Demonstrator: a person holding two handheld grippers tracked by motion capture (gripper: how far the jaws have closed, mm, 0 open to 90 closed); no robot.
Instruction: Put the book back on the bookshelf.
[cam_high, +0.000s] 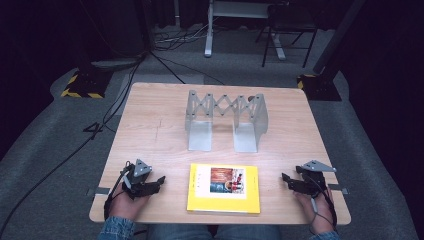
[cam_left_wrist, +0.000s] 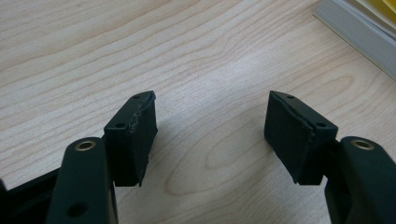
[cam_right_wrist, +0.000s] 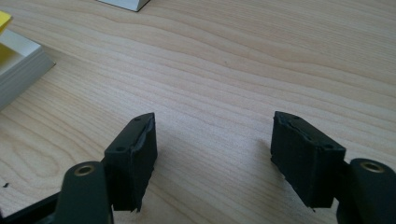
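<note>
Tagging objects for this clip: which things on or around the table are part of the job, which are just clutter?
In the job: yellow book, metal expanding bookend rack, left gripper, right gripper, both open.

Lying about: floor cables, stand bases, table frame behind.

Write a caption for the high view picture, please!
Two open grippers, left and right, flank a yellow book before a metal bookend rack.
</note>
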